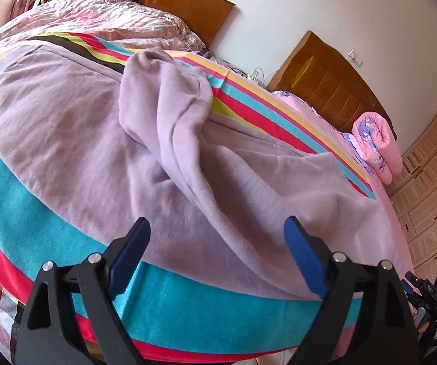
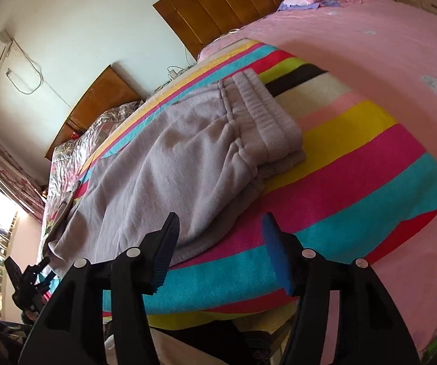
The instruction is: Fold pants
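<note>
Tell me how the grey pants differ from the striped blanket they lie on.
The grey pants are one plain colour; the striped blanket runs in bright bands of teal, pink, yellow and red. The pants are rumpled, with a raised fold and a ribbed waistband; the blanket lies spread flat. The pants cover only part of the blanket, which reaches past them on every side. Both look like soft, fuzzy fabric.
</note>
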Demonstrator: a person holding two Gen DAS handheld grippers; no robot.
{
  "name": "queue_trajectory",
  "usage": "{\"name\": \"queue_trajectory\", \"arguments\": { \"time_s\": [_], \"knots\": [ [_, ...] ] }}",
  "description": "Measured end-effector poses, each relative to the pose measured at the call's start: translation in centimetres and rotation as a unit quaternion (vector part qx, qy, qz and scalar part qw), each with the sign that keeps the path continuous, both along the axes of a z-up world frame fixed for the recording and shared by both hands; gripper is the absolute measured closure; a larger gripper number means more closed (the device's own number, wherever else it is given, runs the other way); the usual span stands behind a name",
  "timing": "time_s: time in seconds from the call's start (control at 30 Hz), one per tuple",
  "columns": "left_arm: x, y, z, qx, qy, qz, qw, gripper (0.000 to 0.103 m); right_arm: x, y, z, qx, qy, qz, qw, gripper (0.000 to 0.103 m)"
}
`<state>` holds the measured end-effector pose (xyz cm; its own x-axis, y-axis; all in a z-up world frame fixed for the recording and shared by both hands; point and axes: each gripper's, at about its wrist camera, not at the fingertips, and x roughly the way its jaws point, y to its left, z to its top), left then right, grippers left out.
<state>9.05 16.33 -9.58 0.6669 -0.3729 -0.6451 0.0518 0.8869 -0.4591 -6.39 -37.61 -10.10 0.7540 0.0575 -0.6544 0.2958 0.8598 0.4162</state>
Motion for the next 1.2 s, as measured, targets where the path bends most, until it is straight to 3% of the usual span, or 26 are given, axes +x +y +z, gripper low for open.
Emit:
{"name": "queue_trajectory", "arguments": {
  "time_s": [0.1, 0.17, 0.23, 0.3, 0.37, 0.43, 0.5, 0.57, 0.7, 0.83, 0.87, 0.93, 0.97, 1.0, 1.07, 1.1, 1.13, 1.2],
  "knots": [
    [0.7, 1.7, 1.0, -0.011, -0.010, 0.010, 0.9998, 0.012, 4.4, 3.7, 4.3, -0.083, -0.029, 0.095, 0.992, 0.046],
    [1.6, 2.1, 1.1, -0.025, -0.008, 0.003, 0.9997, 0.012, 9.2, 8.2, 5.9, -0.148, -0.041, 0.207, 0.966, 0.046],
    [2.4, 2.3, 0.9, -0.026, 0.001, 0.015, 0.9995, 0.012, 14.3, 13.3, 6.2, -0.235, -0.051, 0.306, 0.921, 0.046],
    [2.8, 2.7, 0.5, -0.044, 0.015, 0.023, 0.9986, 0.012, 19.5, 17.9, 5.7, -0.282, -0.054, 0.412, 0.865, 0.046],
    [3.0, 2.7, 0.2, -0.054, 0.029, 0.025, 0.9978, 0.012, 24.3, 21.4, 5.0, -0.294, -0.044, 0.498, 0.814, 0.046],
    [3.1, 2.0, 0.3, -0.035, 0.036, 0.019, 0.9986, 0.012, 28.7, 24.6, 4.4, -0.291, -0.027, 0.569, 0.769, 0.046],
    [3.2, 1.5, 0.7, -0.012, 0.035, 0.025, 0.9990, 0.012, 31.6, 27.9, 3.6, -0.295, -0.017, 0.625, 0.723, 0.046],
    [3.4, 1.5, 0.6, -0.015, 0.042, 0.028, 0.9986, 0.012, 33.5, 30.6, 2.5, -0.273, -0.002, 0.679, 0.681, 0.049],
    [4.3, 1.3, 0.3, -0.008, 0.055, 0.034, 0.9979, 0.017, 34.9, 34.7, -0.6, -0.254, 0.025, 0.749, 0.611, 0.055],
    [5.1, 0.7, -0.4, -0.002, 0.074, 0.029, 0.9968, 0.025, 34.5, 36.4, -2.8, -0.233, 0.048, 0.793, 0.560, 0.066],
    [5.2, 0.5, -0.7, 0.004, 0.080, 0.027, 0.9964, 0.027, 34.3, 36.4, -2.7, -0.227, 0.036, 0.799, 0.556, 0.068],
    [5.2, 0.4, -1.1, 0.011, 0.080, 0.027, 0.9964, 0.045, 33.5, 36.3, -2.5, -0.233, 0.019, 0.798, 0.555, 0.089],
    [5.2, 0.3, -1.3, 0.005, 0.079, 0.019, 0.9967, 0.070, 32.7, 36.1, -2.4, -0.243, 0.003, 0.796, 0.554, 0.097],
    [5.2, 0.2, -1.3, -0.001, 0.075, 0.013, 0.9971, 0.080, 31.9, 36.0, -2.1, -0.258, -0.012, 0.788, 0.559, 0.098],
    [4.7, -0.4, -0.1, 0.028, 0.042, 0.016, 0.9986, 0.090, 30.3, 35.4, -0.6, -0.281, -0.056, 0.770, 0.570, 0.098],
    [4.3, -0.7, 0.8, 0.038, 0.016, 0.013, 0.9991, 0.091, 30.1, 34.8, 0.9, -0.289, -0.084, 0.750, 0.589, 0.099],
    [3.8, -0.9, 1.7, 0.043, -0.007, 0.015, 0.9990, 0.091, 30.2, 34.1, 2.5, -0.294, -0.112, 0.722, 0.616, 0.099],
    [3.6, -0.8, 2.4, 0.051, -0.023, 0.028, 0.9980, 0.092, 31.3, 32.9, 4.8, -0.297, -0.148, 0.676, 0.657, 0.099]
  ]
}}
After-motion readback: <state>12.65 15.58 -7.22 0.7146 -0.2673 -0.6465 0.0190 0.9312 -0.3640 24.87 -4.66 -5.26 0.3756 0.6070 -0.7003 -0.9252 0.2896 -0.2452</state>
